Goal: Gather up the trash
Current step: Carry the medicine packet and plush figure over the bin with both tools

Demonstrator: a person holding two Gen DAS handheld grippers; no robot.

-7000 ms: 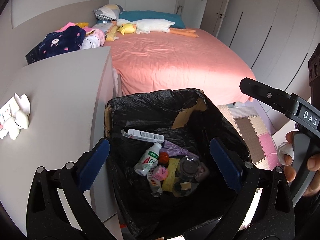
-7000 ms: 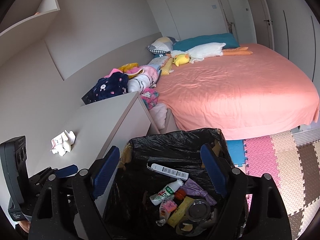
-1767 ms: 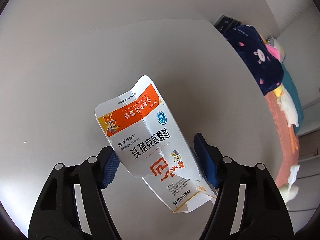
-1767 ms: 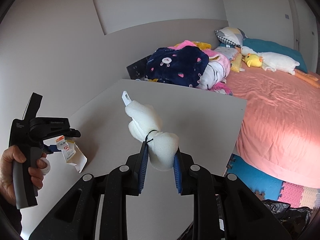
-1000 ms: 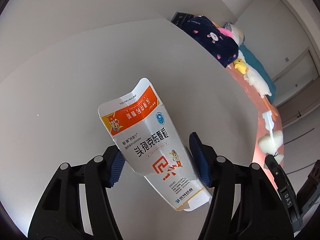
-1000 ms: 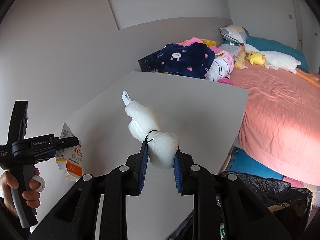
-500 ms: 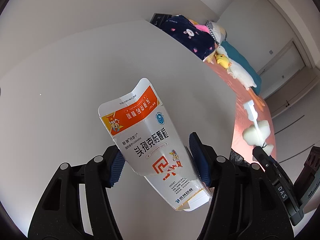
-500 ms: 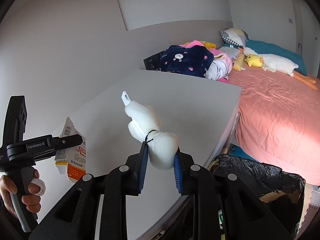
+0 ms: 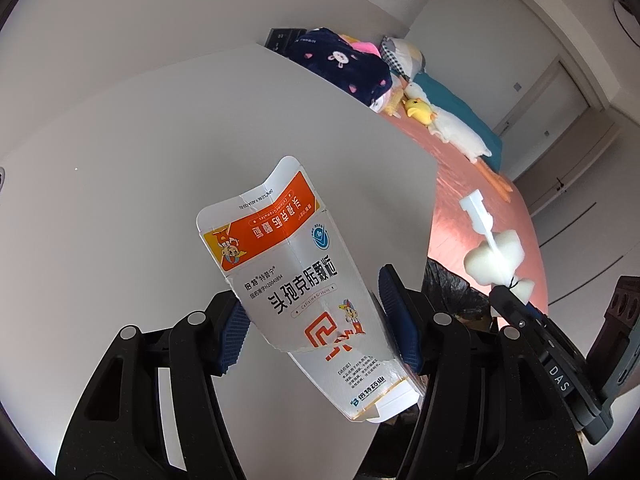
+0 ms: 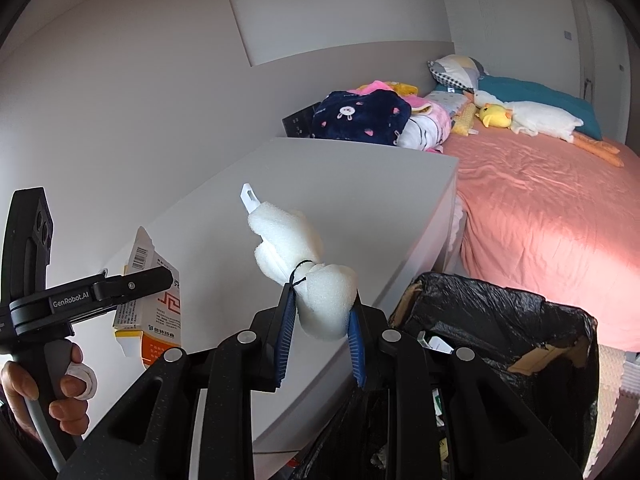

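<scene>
Swung round toward the bed since half a second back: more pink bedspread (image 10: pixel 540 208) in both views, more of the bin's black liner (image 10: pixel 500 320) at lower right of the right wrist view.

Grey cabinet top (image 9: pixel 160 140) bare beneath both tools. Lined trash bin (image 10: pixel 560 344) beside the cabinet's edge, some packaging already inside, details too dark to name.

Left gripper (image 9: pixel 316 332) clamped on flattened medicine box (image 9: pixel 304 284), lifted off the top. Long axis running from lower right near the pads up and left to the orange flap; flap end pointing away from camera, print upside down there.

Right gripper (image 10: pixel 320 324) pinched narrow on white foam bundle (image 10: pixel 304 264), tied at the waist with a black thread. Long axis tilted up and left, thin white plastic tab (image 10: pixel 249 196) at the far tip.

Progress, by judgement: both pickups done, carry under way, neither piece over the bin mouth yet. Left to do: reach over the opening, release both.
</scene>
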